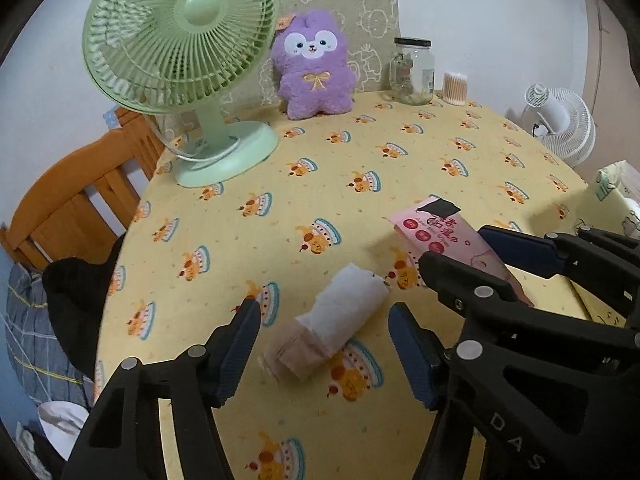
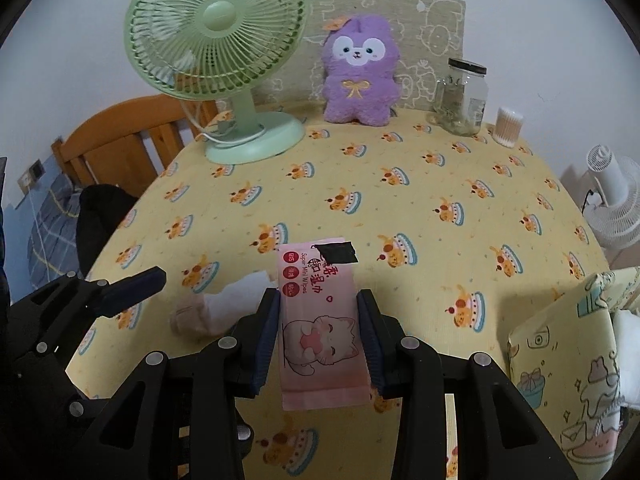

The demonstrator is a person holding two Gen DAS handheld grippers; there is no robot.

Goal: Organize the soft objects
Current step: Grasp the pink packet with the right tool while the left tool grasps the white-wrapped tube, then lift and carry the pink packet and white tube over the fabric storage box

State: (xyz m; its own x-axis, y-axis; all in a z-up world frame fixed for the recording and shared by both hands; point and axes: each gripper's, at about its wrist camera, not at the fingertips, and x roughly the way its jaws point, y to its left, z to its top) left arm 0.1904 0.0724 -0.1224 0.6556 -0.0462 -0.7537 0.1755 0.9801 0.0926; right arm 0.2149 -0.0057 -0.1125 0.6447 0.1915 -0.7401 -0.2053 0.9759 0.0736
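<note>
Held in the right tongs (image 2: 319,344): a pink pack of wet wipes (image 2: 320,320), both pads pressed on its two long edges near the middle, above the counter (image 2: 440,248). Long axis of the pack from near to far, its black sealing sticker at the far end. Judged light, soft and a little slippery, so better gripped across the narrow width, as here, and not squeezed hard.

Left tongs (image 1: 324,344) stood wide, touching nothing, low over a rolled white cloth (image 1: 340,316) on the yellow cloth of the counter. Roll lay slanted, beige end near-left, white end far-right. Judged very light and easily crushed or unrolled; best taken across the middle.

Farther: a green fan (image 1: 180,40) at far left, a purple plush toy (image 1: 314,64) by the wall.
</note>
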